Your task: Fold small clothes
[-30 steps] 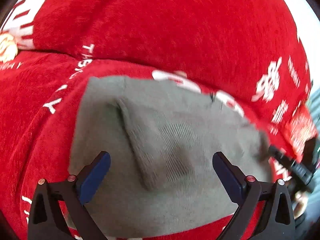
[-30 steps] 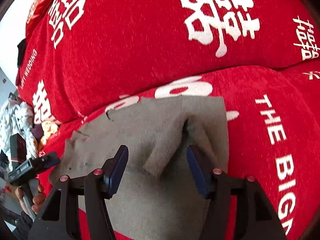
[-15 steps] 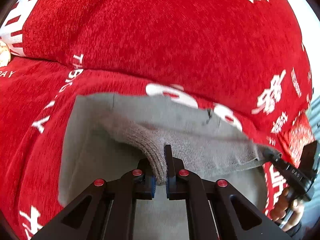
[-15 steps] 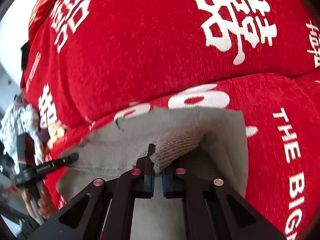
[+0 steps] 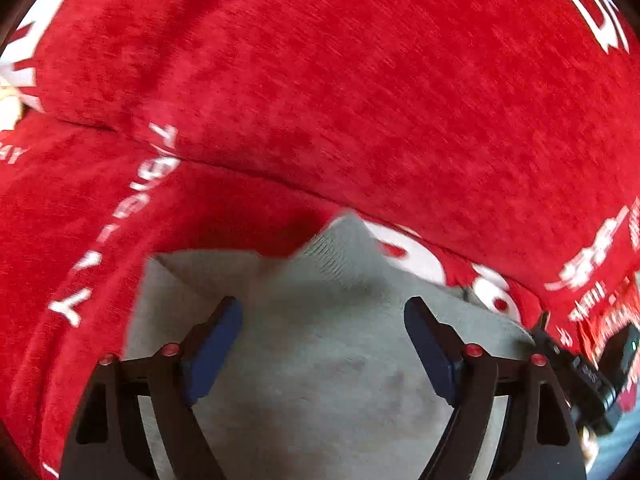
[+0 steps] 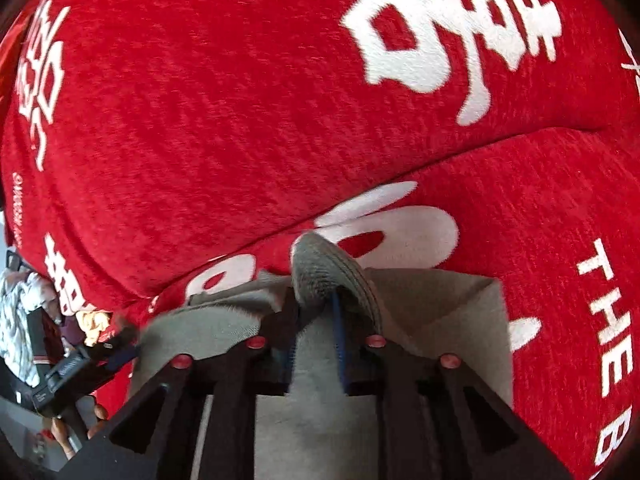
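A small grey knitted garment [image 5: 320, 360] lies on a red sofa seat [image 5: 80, 220]. In the left wrist view my left gripper [image 5: 322, 344] is open, its blue pads on either side of the cloth, holding nothing. In the right wrist view my right gripper [image 6: 314, 336] has its jaws slightly apart, with a bunched fold of the grey garment [image 6: 324, 268] still between and over the fingertips. The folded grey cloth lies flat below it [image 6: 440, 312].
The red sofa backrest [image 6: 240, 100] with white lettering rises right behind the garment. The other gripper shows at the right edge of the left view [image 5: 592, 376] and the left edge of the right view [image 6: 80, 364]. Patterned cloth [image 6: 16, 320] lies far left.
Both grippers carried a grey fold toward the backrest. The left gripper has opened and let the cloth go. The right jaws have parted a little around the fold.
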`<state>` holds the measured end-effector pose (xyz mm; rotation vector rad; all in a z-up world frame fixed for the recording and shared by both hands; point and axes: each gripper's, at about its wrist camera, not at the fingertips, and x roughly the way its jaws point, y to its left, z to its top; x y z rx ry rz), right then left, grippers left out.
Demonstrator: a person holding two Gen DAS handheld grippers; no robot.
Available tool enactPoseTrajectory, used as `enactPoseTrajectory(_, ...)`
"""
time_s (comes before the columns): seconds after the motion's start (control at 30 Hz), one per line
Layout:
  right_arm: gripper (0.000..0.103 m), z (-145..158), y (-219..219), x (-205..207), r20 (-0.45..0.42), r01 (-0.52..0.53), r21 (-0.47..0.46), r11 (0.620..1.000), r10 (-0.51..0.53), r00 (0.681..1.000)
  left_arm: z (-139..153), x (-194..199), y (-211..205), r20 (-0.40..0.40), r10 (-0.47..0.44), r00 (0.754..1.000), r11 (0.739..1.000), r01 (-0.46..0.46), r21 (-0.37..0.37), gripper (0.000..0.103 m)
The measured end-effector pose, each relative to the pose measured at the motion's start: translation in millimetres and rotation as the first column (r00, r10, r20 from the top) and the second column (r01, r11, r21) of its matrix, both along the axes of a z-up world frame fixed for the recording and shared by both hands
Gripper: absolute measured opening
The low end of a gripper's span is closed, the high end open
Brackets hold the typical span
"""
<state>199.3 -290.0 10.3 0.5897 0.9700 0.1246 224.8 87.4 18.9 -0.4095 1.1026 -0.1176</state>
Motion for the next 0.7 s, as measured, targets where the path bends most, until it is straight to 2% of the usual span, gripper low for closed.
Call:
enactPoseTrajectory(0.03, 0.039, -0.8, -2.7, -0.9, -0.001, 0.005, -0.005, 1.000, -0.005, 1.000, 0.3, 0.7, 4.6, -0.001, 0.002, 1.000, 1.000, -0.002, -0.004, 0.084)
enactPoseTrajectory(0.13, 0.053, 2.7, -22.1, -10.7, 0.022, 0.062, -0.024, 0.998, -0.061, 0.998, 5.3, -5.6, 22.2, 0.021, 0.022, 1.000, 1.000, -0.022, 0.004, 0.084)
enactPoseTrajectory(0.23, 0.053, 10.2, -39.6, -23.5, 0.054, 0.104, -0.061, 0.993, -0.101, 0.993, 13.5, -15.2, 26.5, 0.061, 0.002, 0.998, 0.999, -0.005, 0.039, 0.084)
enactPoseTrajectory(0.33, 0.053, 17.9, -29.9, -30.2, 0.084, 0.042, -0.101, 0.994, -0.034, 0.996, 16.6, -18.4, 1.5, 0.072, -0.073, 0.995, 0.990, 0.063, 0.125, 0.084)
enactPoseTrajectory(0.43, 0.053, 23.9, 8.0, -33.9, 0.109, -0.087, -0.178, 0.980, 0.107, 0.988, 18.7, -24.0, -43.9, 0.080, -0.193, 0.978, 0.957, 0.170, 0.233, 0.084)
enactPoseTrajectory(0.53, 0.053, 16.4, 47.6, -32.5, 0.062, -0.238, -0.274, 0.932, 0.264, 0.963, 11.9, -30.3, -80.2, 0.083, -0.292, 0.953, 0.892, 0.240, 0.383, 0.084)
enactPoseTrajectory(0.6, 0.053, 0.6, 60.1, -26.4, -0.025, -0.273, -0.374, 0.886, 0.285, 0.958, -2.6, -28.0, -85.7, 0.039, -0.317, 0.948, 0.859, 0.269, 0.436, 0.084)
enactPoseTrajectory(0.67, 0.053, -11.7, 53.8, -22.9, -0.072, -0.261, -0.421, 0.869, 0.255, 0.964, -18.3, -22.6, -76.4, -0.009, -0.288, 0.957, 0.849, 0.260, 0.461, 0.084)
enactPoseTrajectory(0.7, 0.053, -16.3, 43.0, -22.1, -0.069, -0.239, -0.418, 0.876, 0.231, 0.970, -26.7, -20.0, -66.9, -0.025, -0.272, 0.962, 0.853, 0.253, 0.456, 0.084)
